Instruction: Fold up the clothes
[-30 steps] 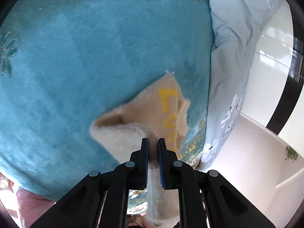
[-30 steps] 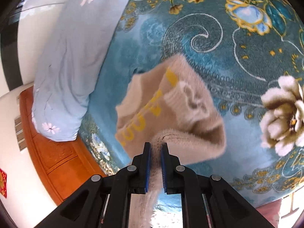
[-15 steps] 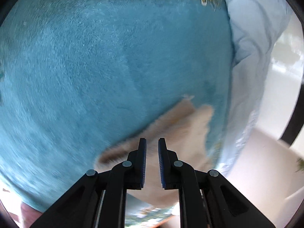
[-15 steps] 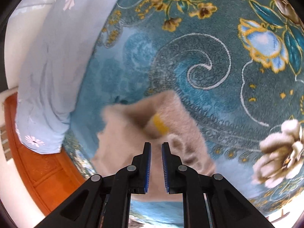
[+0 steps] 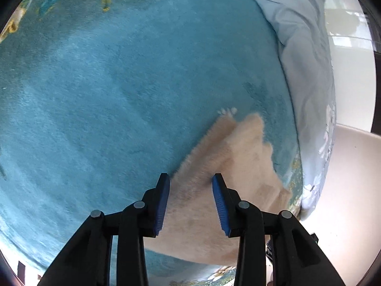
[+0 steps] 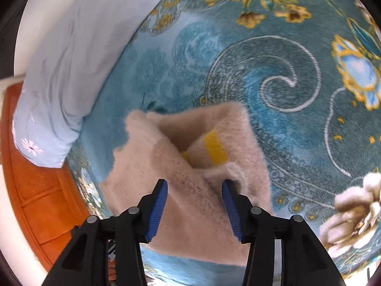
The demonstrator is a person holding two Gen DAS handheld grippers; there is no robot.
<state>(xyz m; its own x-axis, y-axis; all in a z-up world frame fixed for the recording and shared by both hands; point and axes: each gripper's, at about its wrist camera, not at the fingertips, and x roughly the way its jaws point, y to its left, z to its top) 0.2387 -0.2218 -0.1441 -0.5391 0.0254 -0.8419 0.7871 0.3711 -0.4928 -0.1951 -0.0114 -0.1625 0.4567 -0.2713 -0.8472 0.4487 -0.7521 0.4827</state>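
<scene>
A fuzzy beige garment (image 5: pixel 228 166) with yellow lettering lies folded over on the teal floral blanket (image 5: pixel 119 83). In the right wrist view the garment (image 6: pixel 190 174) shows a folded flap with a yellow patch. My left gripper (image 5: pixel 191 181) is open, its blue-padded fingers apart just above the garment's near edge, holding nothing. My right gripper (image 6: pixel 195 187) is open too, fingers apart over the garment's near part, holding nothing.
A light blue flowered quilt (image 5: pixel 307 54) lies bunched along the blanket's edge, also in the right wrist view (image 6: pixel 59 71). An orange wooden bed frame (image 6: pixel 35 190) and white floor (image 5: pixel 345 190) lie beyond the bed edge.
Both grippers were shut on the garment and held it up; they lowered it onto the blanket, opened and let it go. It now lies folded.
</scene>
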